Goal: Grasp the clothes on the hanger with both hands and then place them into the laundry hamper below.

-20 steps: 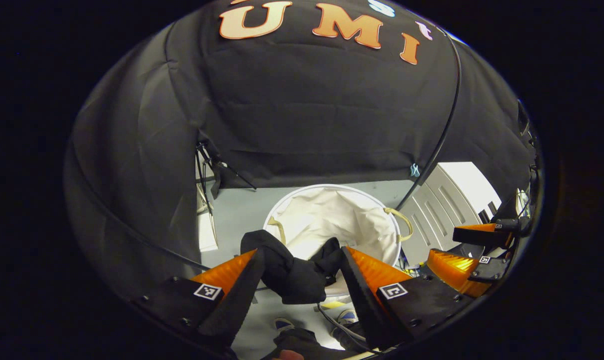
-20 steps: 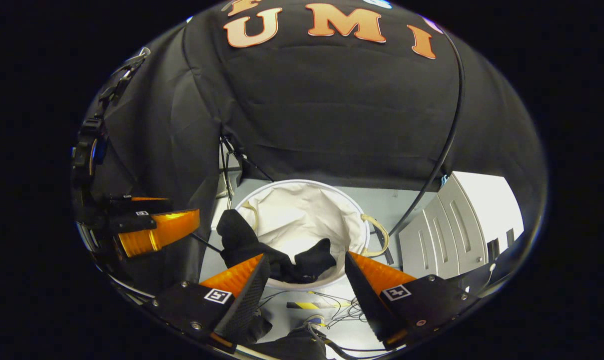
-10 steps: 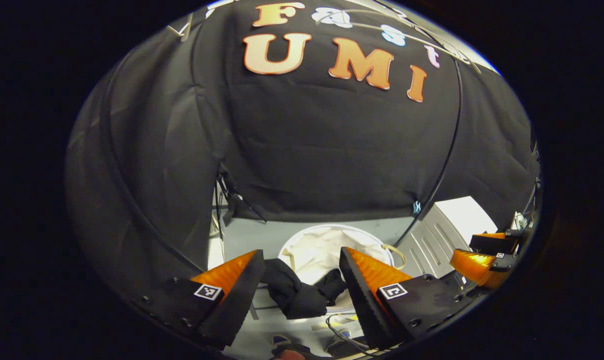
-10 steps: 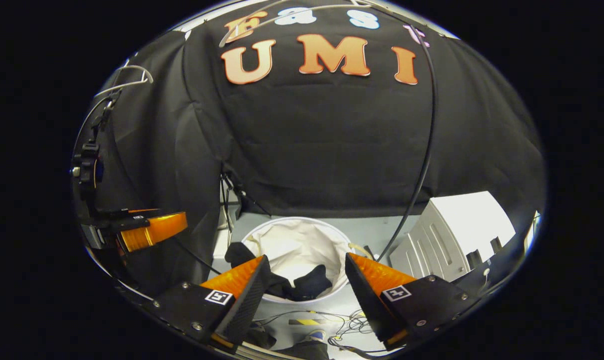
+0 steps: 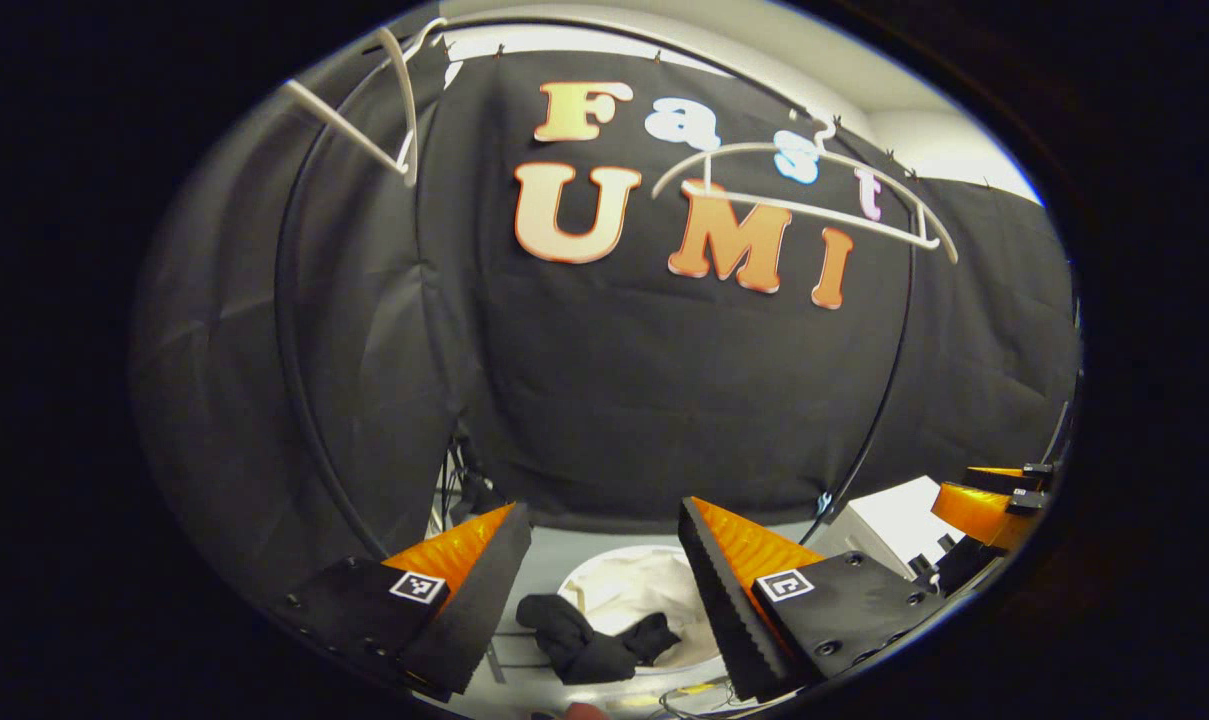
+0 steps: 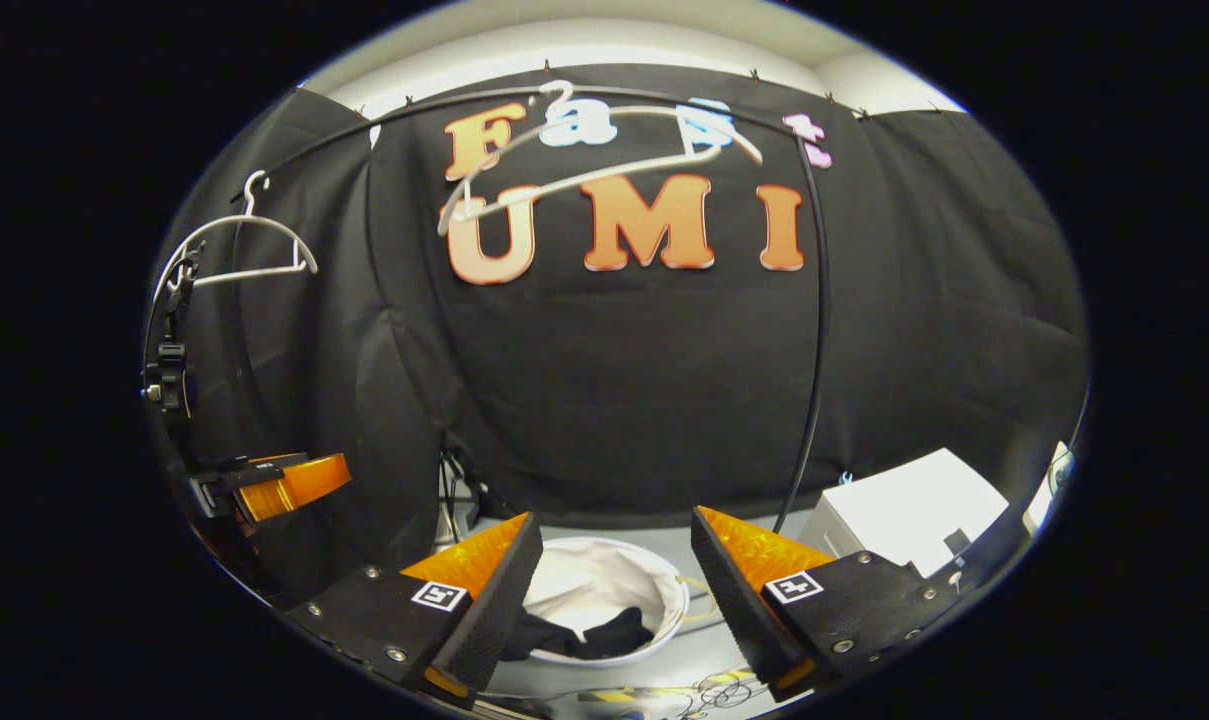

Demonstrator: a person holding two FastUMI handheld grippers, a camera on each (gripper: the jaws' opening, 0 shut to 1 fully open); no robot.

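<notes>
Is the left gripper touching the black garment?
Apart. In the left gripper view the left gripper is open, and the black garment lies below it, draped over the hamper rim.

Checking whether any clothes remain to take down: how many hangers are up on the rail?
2, both bare: one hanger far left on the rail, the other hanger near the middle. More may hang out of view.

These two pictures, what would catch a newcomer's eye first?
Probably the bare white hangers up on the rail, with nothing on them. Low down stands a white laundry hamper, and a black garment lies draped over its near rim. In front of each camera a gripper stands wide open and holds nothing: the left gripper and the right gripper.
</notes>
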